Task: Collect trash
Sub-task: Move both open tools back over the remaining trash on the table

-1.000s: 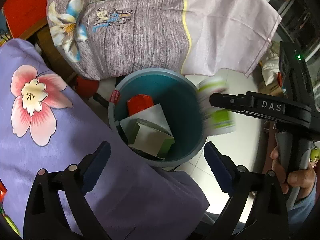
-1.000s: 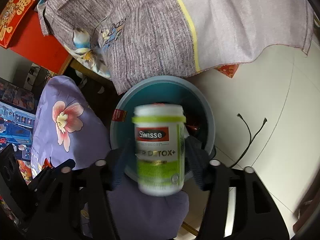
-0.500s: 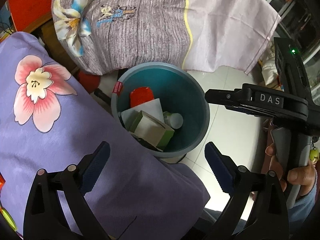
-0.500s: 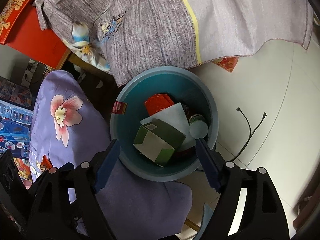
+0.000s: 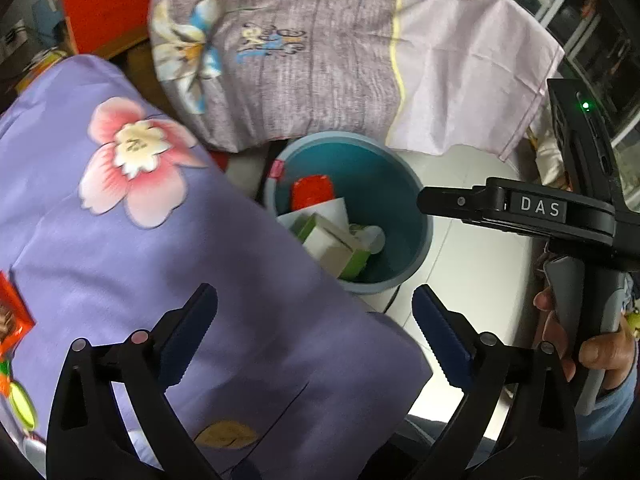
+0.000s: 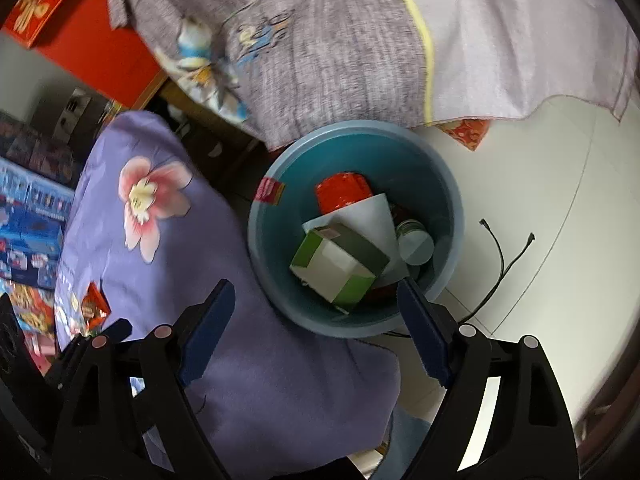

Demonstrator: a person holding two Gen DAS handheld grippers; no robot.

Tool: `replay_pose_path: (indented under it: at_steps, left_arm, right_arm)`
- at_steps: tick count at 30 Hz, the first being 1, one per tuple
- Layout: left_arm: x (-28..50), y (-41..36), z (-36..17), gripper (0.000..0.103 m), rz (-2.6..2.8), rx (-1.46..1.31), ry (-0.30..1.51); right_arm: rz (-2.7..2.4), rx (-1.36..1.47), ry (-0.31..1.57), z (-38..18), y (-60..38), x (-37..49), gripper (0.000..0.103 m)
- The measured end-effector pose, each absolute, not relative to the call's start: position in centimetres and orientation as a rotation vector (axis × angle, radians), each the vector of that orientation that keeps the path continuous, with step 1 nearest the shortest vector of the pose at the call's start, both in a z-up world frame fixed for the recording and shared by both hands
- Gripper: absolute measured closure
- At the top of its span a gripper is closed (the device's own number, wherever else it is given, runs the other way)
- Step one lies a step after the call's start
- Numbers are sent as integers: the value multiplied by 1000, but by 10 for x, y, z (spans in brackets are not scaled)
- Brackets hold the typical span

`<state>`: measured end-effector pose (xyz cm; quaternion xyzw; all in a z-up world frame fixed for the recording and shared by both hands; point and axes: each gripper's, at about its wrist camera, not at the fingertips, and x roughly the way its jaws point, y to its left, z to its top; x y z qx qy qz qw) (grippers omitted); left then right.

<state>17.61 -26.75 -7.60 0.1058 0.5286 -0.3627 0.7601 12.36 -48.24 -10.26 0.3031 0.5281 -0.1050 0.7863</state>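
A blue bin (image 6: 256, 240) stands on the white floor between two cloth-covered pieces of furniture. It holds a green and white box (image 6: 336, 268), a red packet (image 6: 344, 192), white paper and a white-capped bottle (image 6: 416, 246) against its right wall. My right gripper (image 6: 316, 292) hovers above the bin's near rim. Its jaws are opening and nothing is between them. In the left wrist view the same bin (image 5: 400, 160) lies ahead of my left gripper (image 5: 314, 300), which is open and empty over the purple flowered cloth (image 5: 120, 260).
A grey-lilac flowered cloth (image 6: 340, 40) hangs over the bin's far side. A red wrapper (image 6: 94, 308) lies on the purple cloth at the left. A thin black cable (image 6: 500, 256) trails on the floor right of the bin. A hand (image 5: 592, 344) holds the right tool's handle.
The green and white bottle left my right gripper and dropped into the bin. The right jaws spread wider. Both grippers drew back, so the purple cloth now fills more of each view.
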Motion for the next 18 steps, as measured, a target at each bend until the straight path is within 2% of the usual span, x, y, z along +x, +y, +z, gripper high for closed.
replay_pose_path:
  at_steps: [18]
  left_arm:
    - [168, -124, -64, 4, -607, 116, 1116]
  right_arm:
    - [-74, 511, 1167, -78, -357, 141, 24]
